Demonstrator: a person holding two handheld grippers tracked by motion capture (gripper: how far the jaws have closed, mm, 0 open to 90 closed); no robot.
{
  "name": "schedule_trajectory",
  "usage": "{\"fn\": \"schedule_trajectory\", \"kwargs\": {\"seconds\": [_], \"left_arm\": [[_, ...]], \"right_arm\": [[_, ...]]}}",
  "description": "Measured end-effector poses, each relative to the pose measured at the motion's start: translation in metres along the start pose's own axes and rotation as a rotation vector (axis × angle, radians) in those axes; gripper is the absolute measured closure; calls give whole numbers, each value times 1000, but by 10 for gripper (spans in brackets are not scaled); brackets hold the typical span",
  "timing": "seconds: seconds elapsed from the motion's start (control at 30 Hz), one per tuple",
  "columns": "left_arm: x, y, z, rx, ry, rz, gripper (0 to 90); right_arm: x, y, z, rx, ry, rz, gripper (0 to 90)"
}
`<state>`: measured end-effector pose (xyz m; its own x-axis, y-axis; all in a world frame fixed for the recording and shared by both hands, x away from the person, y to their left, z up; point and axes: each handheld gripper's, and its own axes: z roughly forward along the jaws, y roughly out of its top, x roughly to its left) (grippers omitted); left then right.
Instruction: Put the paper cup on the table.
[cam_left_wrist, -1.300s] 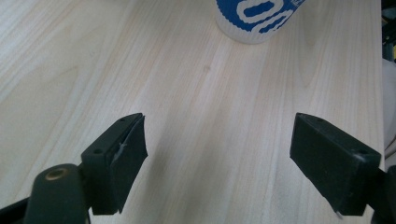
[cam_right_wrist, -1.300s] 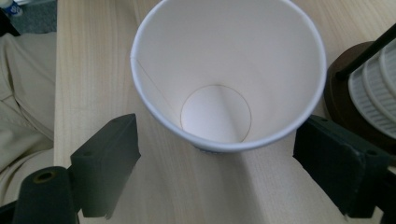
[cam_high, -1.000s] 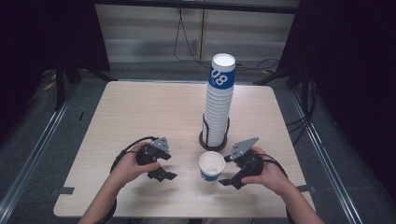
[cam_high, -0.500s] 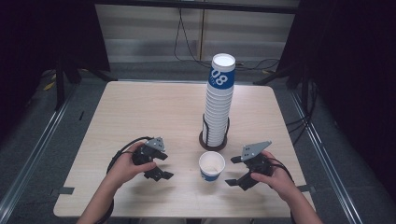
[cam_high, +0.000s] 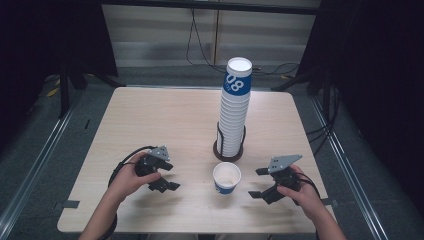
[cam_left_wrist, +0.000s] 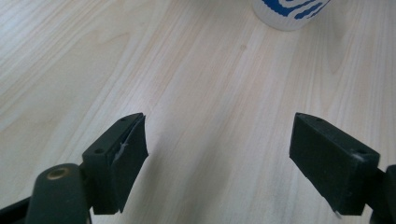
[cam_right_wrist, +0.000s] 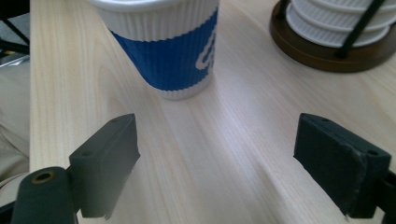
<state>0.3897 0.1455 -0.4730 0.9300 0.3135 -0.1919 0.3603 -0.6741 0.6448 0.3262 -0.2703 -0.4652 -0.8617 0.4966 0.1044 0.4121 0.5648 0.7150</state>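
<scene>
One cup (cam_high: 226, 177) stands upright and alone near the front of the surface (cam_high: 150, 115), mouth up and looking empty inside, white with a blue band low on its wall. Just behind it, a tall stack (cam_high: 235, 107) of the same ribbed cups rises from a dark round holder (cam_high: 228, 154) with thin black uprights, and the top cup's blue band reads "08". Left of the cup, the left hand-held gripper (cam_high: 167, 181) hangs low over the wood, jaws apart with bare surface between them, cable looping back past the wrist. On the other side, the right hand-held gripper (cam_high: 260, 183) points toward the cup from a short way off, jaws spread wide and nothing between them. Seen from the right gripper view, the cup (cam_right_wrist: 161, 46) sits just ahead, its white print unreadable.
</scene>
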Motion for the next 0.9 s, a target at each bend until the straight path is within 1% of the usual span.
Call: {"fn": "schedule_trajectory", "kwargs": {"seconds": [0.1,0.13,0.23,0.27,0.3,0.33,0.37,0.4,0.43,0.5,0.57,0.6,0.63,0.67,0.73,0.77,0.8,0.83,0.87,0.9], "left_arm": [[2,-4,-2,-1,13,-7,189],[3,-6,-3,-4,17,-20,189],[6,-10,-7,3,32,-15,189],[7,-11,-7,-6,32,-29,189],[9,-13,-9,6,34,-16,189],[10,-14,-10,5,32,-26,189],[10,-16,-10,6,41,-33,190],[12,-18,-11,7,44,-28,189],[13,-19,-12,8,44,-38,189],[15,-22,-13,0,44,-47,190],[16,-23,-14,1,47,-46,189],[17,-26,-15,-13,51,-57,190],[19,-27,-17,-7,50,-49,189],[20,-29,-18,-15,54,-60,189],[23,-31,-20,-18,57,-56,189],[23,-33,-21,-26,59,-66,189],[25,-35,-22,-18,67,-66,189],[26,-37,-23,-14,75,-70,190],[28,-40,-24,-17,77,-82,189],[29,-42,-25,-13,84,-78,189]], "right_arm": [[-3,-5,-2,-14,-1,19,132],[-4,-7,-3,-12,-10,20,132],[-7,-11,-5,-22,-20,37,132],[-7,-12,-6,-25,-28,39,132],[-8,-13,-7,-27,-29,44,132],[-8,-14,-7,-28,-35,49,132],[-9,-15,-8,-29,-40,46,132],[-9,-16,-9,-29,-45,53,132],[-10,-17,-9,-36,-39,56,132],[-10,-19,-10,-40,-52,58,132],[-10,-20,-11,-40,-56,60,132],[-11,-20,-12,-45,-63,61,132],[-11,-21,-13,-50,-60,63,132],[-11,-22,-13,-53,-62,69,132],[-12,-24,-14,-54,-68,70,132],[-13,-25,-14,-53,-72,72,132],[-13,-26,-14,-52,-83,67,132],[-14,-27,-14,-56,-82,76,132],[-14,-28,-15,-53,-86,78,132],[-15,-29,-15,-58,-90,81,132]]}}
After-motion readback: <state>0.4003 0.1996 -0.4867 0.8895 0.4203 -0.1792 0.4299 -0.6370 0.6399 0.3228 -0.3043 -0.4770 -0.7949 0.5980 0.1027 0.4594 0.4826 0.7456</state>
